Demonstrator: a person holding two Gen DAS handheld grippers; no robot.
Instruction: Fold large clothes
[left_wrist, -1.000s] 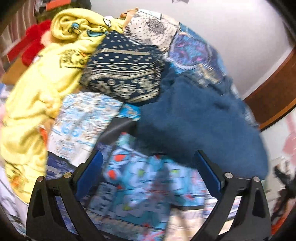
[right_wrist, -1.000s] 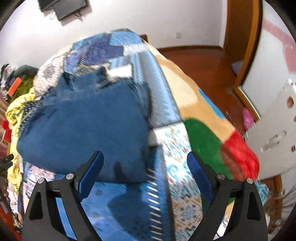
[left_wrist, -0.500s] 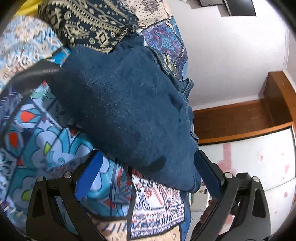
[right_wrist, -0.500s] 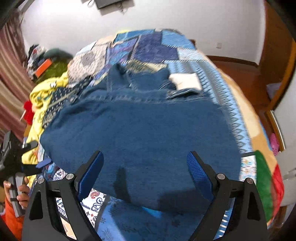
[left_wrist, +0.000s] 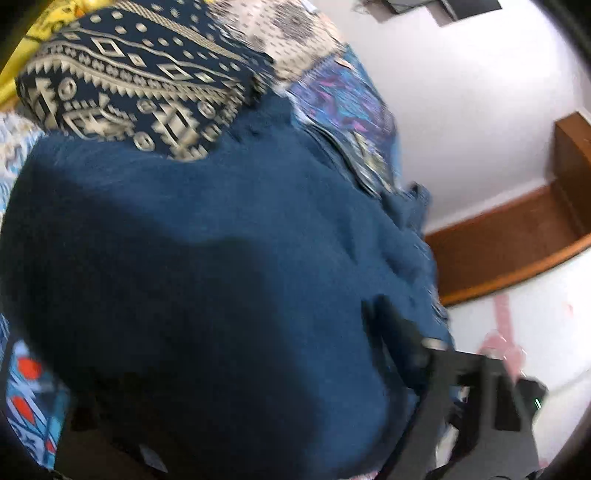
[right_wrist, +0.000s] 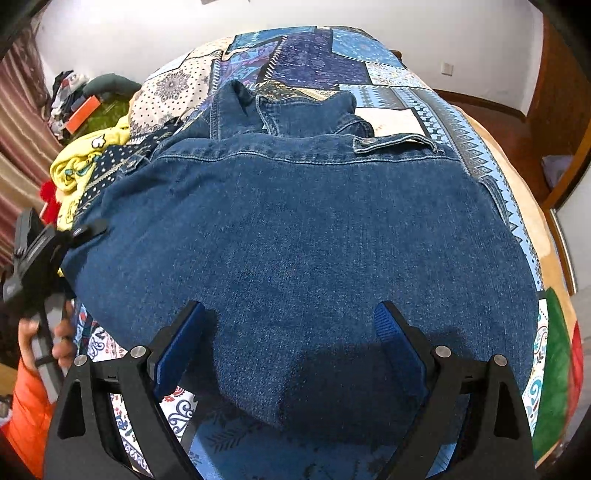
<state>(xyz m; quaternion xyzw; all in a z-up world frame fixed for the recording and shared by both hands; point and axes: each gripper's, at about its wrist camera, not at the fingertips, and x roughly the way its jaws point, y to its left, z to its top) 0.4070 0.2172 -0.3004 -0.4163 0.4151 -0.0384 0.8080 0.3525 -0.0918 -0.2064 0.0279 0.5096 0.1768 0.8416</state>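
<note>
While tilted down over the denim jacket (right_wrist: 295, 240), right gripper (right_wrist: 288, 339) spread, left gripper (left_wrist: 221, 398) closing, grip unclear.

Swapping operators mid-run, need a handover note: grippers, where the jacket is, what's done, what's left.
Left gripper: at the denim jacket's left edge. Its jaws have just been closing with denim between them; the view is blurred, so the grip is unconfirmed.
Right gripper: jaws open above the jacket's near hem, nothing held.
Jacket: spread on the patchwork quilt, collar end bunched at the far side. A yellow garment and a navy patterned cloth are piled by its left edge.
Done: jacket laid out; no fold across the body shows.
Left: probably grip the near hem on both sides, then fold and smooth.
</note>
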